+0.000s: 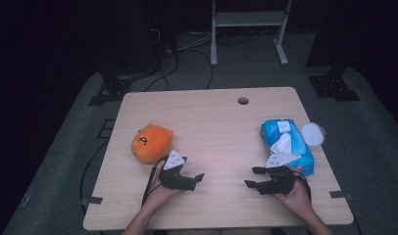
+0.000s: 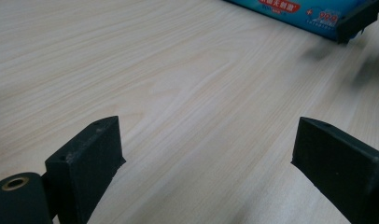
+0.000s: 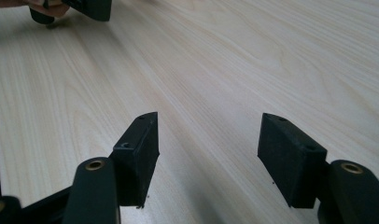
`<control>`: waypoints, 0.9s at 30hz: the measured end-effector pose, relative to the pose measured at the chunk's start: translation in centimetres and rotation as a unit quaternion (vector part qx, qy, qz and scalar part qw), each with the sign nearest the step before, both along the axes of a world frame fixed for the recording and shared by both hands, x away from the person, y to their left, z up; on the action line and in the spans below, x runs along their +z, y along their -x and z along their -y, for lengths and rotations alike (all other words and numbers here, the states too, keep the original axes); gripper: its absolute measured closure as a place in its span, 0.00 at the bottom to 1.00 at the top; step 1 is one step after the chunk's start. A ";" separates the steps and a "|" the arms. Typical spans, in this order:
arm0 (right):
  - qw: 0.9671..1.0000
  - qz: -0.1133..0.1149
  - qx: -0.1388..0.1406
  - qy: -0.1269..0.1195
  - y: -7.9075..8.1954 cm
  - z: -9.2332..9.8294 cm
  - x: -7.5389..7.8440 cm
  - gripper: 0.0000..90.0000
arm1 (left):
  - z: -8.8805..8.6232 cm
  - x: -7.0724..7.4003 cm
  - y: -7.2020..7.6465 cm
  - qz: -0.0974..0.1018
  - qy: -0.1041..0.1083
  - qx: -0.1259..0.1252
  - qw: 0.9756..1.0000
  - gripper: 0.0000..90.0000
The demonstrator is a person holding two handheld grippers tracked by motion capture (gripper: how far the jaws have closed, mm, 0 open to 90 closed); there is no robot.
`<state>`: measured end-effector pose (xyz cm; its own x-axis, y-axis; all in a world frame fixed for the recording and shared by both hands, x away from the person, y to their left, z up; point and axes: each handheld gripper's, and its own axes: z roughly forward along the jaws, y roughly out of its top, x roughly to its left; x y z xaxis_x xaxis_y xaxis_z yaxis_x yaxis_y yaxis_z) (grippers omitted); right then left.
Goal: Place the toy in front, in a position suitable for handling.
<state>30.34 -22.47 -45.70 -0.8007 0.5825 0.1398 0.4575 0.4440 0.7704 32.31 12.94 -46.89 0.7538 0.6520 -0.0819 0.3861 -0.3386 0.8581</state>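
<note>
Wipes pack [image 1: 287, 145] lies just beyond right hand-held gripper [image 1: 252, 176].

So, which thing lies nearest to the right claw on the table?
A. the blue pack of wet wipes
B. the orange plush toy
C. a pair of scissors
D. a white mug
A: in the high view the blue pack of wet wipes lies just beyond the right claw, while the orange plush toy sits by the left claw.

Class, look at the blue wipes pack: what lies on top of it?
On the blue wipes pack, a white wipe sticks up from its opening, its white lid flipped aside. The pack's contents are hidden.
</note>
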 end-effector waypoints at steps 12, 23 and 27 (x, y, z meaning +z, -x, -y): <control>1.000 -0.004 0.002 -0.002 -0.3 -0.3 -0.1 0.41 | -1.1 1.8 0.0 0.024 0.015 0.009 1.000 0.09; 1.000 -0.003 0.001 0.001 -0.2 -0.5 -0.1 0.41 | -4.5 5.1 -0.7 0.069 0.050 0.060 0.995 0.09; 1.000 -0.002 0.000 0.001 -0.2 -0.4 0.0 0.41 | -6.3 6.2 -0.9 0.088 0.056 0.084 0.991 0.09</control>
